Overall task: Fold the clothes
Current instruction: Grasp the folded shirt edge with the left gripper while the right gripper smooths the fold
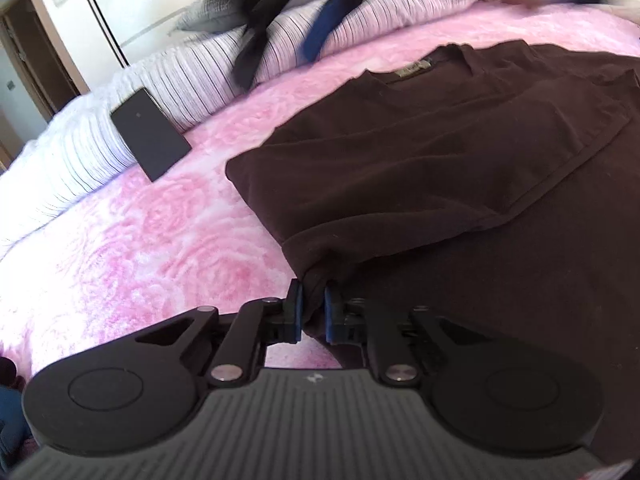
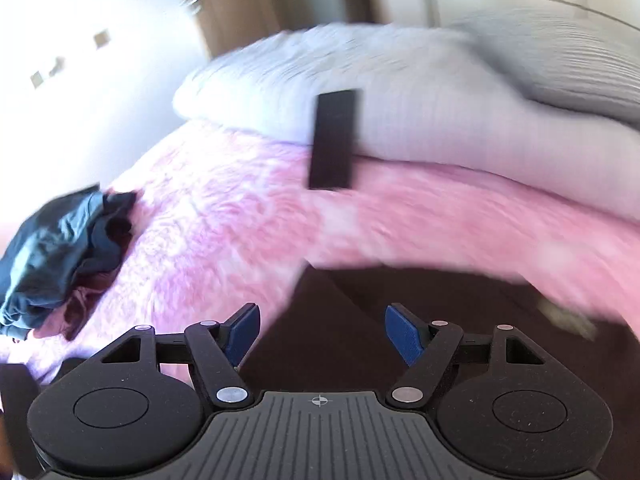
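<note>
The dark brown shirt (image 1: 440, 152) lies partly folded on the pink bed (image 1: 140, 240). The left tool (image 1: 312, 312) pinches its near corner; the right tool (image 2: 322, 336) hangs wide, empty. Best lift the corner evenly, keeping the edge taut.

Pink-blanketed bed (image 1: 140, 248), white wardrobe (image 1: 100, 8) behind.

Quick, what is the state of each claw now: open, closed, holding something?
Left claw: closed on the corner of the dark brown shirt.
Right claw: open, holding nothing, above the shirt.
</note>
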Motion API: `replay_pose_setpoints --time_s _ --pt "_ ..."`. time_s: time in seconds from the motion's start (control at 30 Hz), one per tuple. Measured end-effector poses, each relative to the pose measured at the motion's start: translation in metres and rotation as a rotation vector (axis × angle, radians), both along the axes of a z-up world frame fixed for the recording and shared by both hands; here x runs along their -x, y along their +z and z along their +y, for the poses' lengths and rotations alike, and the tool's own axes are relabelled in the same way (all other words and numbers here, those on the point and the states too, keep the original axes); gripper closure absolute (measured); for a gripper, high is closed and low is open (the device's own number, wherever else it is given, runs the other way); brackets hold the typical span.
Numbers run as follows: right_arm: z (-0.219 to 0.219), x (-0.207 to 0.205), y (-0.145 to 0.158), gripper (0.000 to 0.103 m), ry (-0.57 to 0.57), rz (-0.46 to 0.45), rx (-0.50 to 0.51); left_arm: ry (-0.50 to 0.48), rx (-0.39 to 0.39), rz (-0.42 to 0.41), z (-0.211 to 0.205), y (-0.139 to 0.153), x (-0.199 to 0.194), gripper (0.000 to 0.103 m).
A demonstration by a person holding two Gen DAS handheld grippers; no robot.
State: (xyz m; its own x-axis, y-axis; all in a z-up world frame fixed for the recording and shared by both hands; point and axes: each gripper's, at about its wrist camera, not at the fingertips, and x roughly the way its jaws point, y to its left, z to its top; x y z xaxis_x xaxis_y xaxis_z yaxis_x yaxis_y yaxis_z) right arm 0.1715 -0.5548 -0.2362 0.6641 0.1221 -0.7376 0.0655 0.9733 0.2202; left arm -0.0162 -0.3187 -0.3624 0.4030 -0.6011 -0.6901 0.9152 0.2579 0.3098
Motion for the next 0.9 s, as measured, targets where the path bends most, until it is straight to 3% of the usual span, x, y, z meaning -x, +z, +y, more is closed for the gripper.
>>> replay_pose_setpoints --time_s 0.2,0.23,0.27,0.3,0.33,0.47,0.6,0.67,0.8,0.9 --pt "0.015 -0.104 -0.053 0.031 0.195 0.217 0.034 0.051 0.080 -0.002 0.013 -0.008 0.008 0.097" --pt "0.017 -0.114 -0.063 0.039 0.201 0.275 0.044 0.059 0.091 0.003 0.014 -0.008 0.008 0.097" --pt "0.015 -0.118 -0.069 0.075 0.193 0.321 0.041 0.068 0.100 0.012 0.015 -0.008 0.007 0.097" --pt "0.012 -0.122 -0.074 0.097 0.181 0.364 0.035 0.075 0.107 0.018 0.016 -0.007 0.007 0.097" --pt "0.009 -0.124 -0.074 0.099 0.165 0.369 0.035 0.081 0.114 0.024 0.017 -0.007 0.007 0.097" --pt "-0.021 -0.127 -0.056 0.103 0.011 0.231 0.041 0.085 0.112 0.044 0.018 -0.009 0.005 0.098" --pt "-0.038 -0.123 -0.052 0.102 -0.021 0.162 -0.061 0.083 0.107 0.061 0.019 -0.007 0.002 0.098" --pt "-0.041 -0.114 -0.042 0.097 -0.078 0.133 -0.042 0.079 0.102 0.066 0.021 -0.005 0.002 0.097" --pt "-0.054 -0.057 -0.011 0.092 -0.189 0.043 -0.034 0.077 0.086 0.075 0.027 0.001 0.003 0.096" --pt "-0.067 0.011 0.003 0.092 -0.257 0.080 0.023 0.091 0.064 0.084 0.036 0.007 0.006 0.095"
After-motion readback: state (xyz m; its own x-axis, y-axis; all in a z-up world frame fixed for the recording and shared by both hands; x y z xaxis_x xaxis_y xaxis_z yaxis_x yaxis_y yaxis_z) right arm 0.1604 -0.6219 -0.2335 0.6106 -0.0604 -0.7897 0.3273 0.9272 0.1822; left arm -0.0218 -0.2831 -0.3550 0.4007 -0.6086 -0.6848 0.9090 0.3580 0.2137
